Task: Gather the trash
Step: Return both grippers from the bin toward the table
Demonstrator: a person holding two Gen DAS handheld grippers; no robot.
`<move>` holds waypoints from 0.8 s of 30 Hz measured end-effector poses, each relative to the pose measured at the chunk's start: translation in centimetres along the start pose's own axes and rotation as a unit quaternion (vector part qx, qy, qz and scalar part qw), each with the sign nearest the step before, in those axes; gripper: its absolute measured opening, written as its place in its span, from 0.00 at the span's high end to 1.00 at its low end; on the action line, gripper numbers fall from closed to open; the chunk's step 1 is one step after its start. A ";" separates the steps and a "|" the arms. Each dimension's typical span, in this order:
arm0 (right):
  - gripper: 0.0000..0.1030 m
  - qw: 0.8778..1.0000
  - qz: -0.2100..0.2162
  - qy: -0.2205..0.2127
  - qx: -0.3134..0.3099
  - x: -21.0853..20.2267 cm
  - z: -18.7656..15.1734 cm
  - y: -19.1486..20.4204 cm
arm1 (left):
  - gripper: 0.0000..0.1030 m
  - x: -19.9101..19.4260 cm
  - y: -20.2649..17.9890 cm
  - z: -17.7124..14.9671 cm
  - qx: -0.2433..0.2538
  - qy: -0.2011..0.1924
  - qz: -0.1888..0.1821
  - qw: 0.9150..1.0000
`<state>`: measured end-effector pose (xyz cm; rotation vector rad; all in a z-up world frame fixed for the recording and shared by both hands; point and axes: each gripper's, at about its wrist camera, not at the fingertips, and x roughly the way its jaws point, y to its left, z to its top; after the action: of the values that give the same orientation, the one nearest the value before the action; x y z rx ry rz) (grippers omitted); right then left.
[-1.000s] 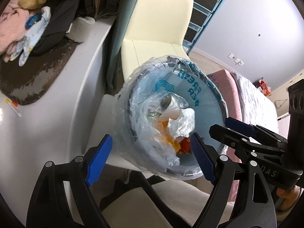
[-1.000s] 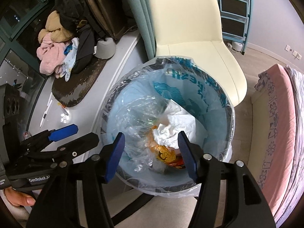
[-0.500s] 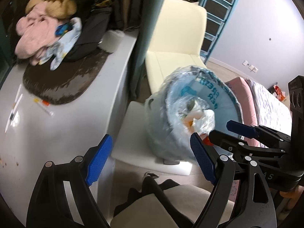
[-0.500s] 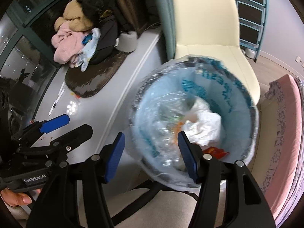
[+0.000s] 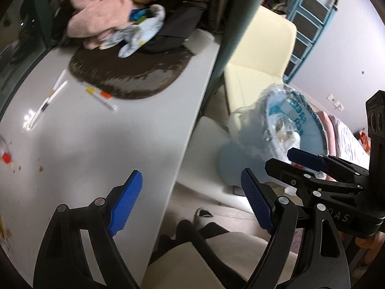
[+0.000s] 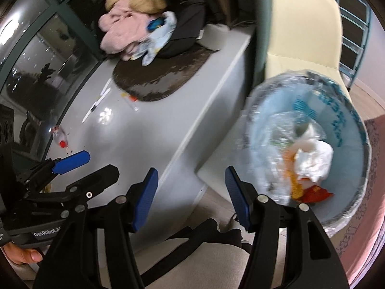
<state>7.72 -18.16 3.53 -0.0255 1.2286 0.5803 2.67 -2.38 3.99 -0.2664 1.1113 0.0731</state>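
Left gripper (image 5: pixel 190 204): jaws apart, nothing between them, held over the near edge of the table (image 5: pixel 96 149). Also visible at the lower left of the right wrist view (image 6: pixel 72 168).

Right gripper (image 6: pixel 191 197): jaws apart, empty, held over the gap between table and trash bin. Also visible at the right of the left wrist view (image 5: pixel 310 166).

Trash bin (image 6: pixel 312 149): pale blue, round, lined with a clear plastic bag; stands on the floor to the right of the table, just in front of the chair. Contents: crumpled white paper (image 6: pixel 312 161), orange and red wrappers (image 6: pixel 310 192), clear film. In the left wrist view the bin (image 5: pixel 276 139) sits to the right, partly behind the right gripper.

Small plastic bottle (image 6: pixel 60 137): clear with a red cap, lying on its side on the left part of the table, near the window, with small crumbs beside it. Only the red cap (image 5: pixel 6 157) shows at the left edge of the left wrist view.

Table: white, glossy. Carries a dark brown oval mat (image 5: pixel 130 77) at the far side, two white pens (image 5: pixel 48 101) to its left, and a thin tube with an orange label (image 5: pixel 101 95) at the mat's near edge.

Heap of clothes (image 5: pixel 108 19): pink, tan and pale blue, on the far part of the mat.

Chair (image 5: pixel 262 67): cream, far right, behind the bin.
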 end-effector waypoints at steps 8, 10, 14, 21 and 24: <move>0.46 0.999 0.011 0.008 -0.029 1.0 -0.6 4.0 | 0.21 -1.8 3.8 -1.9 -0.034 -0.006 0.015 0.999; 0.46 0.999 0.014 0.010 -0.036 1.3 -0.8 5.0 | 0.21 -2.1 4.6 -2.3 -0.040 -0.007 0.018 0.999; 0.46 0.999 0.019 0.015 -0.046 1.9 -1.1 6.7 | 0.21 -2.8 6.1 -3.4 -0.054 -0.009 0.026 0.998; 0.46 0.997 0.030 0.026 -0.068 3.1 -1.8 10.0 | 0.21 -4.2 9.1 -5.1 -0.079 -0.012 0.039 0.996; 0.46 0.996 0.036 0.031 -0.080 3.7 -2.1 11.6 | 0.21 -4.8 10.6 -5.8 -0.092 -0.014 0.044 0.995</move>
<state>1.67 -7.36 2.84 -0.1347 1.2445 0.7455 -6.61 6.77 4.03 -0.3795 1.0888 0.2588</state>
